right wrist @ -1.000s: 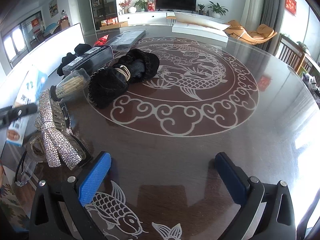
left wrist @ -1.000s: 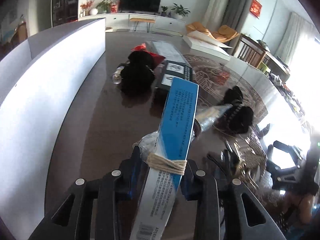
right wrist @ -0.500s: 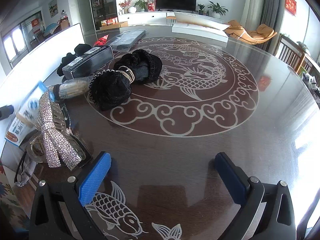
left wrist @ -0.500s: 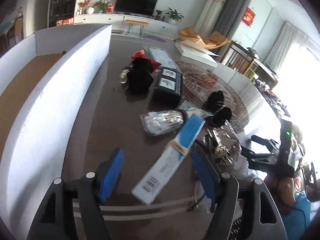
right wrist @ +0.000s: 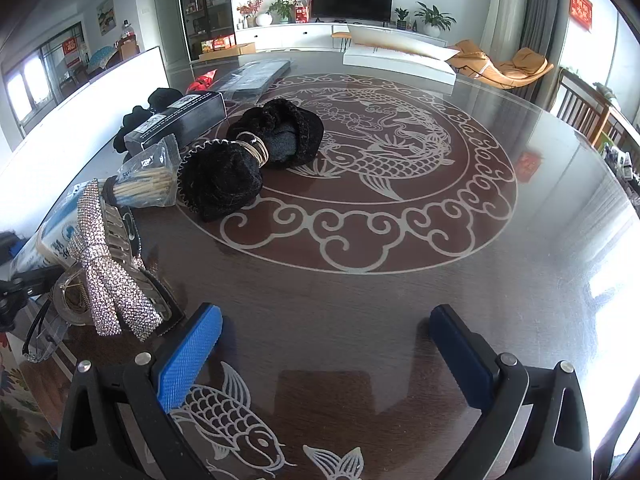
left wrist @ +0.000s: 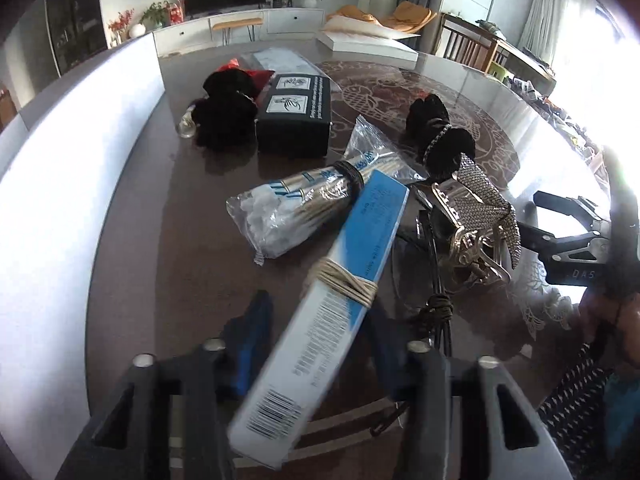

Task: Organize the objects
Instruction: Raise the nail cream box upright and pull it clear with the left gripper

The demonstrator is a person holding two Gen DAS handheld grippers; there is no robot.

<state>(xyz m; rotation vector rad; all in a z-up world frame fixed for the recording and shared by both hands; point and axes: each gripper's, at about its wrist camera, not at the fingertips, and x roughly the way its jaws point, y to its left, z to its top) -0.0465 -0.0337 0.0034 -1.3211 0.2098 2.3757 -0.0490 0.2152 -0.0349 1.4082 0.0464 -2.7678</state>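
The left gripper (left wrist: 316,340) fingers are closing around a long blue-and-white cardboard box (left wrist: 320,312), barcode-printed and string-bound, over the dark glossy surface (left wrist: 160,240), its small writing unreadable, while the right gripper (right wrist: 324,348) fingers are gaping empty.

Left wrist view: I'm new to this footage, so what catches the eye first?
The long blue-and-white box tied with string, lying between the left gripper's closing fingers. Right of it glitters a rhinestone bow clip; behind it lies a bag of cotton swabs.
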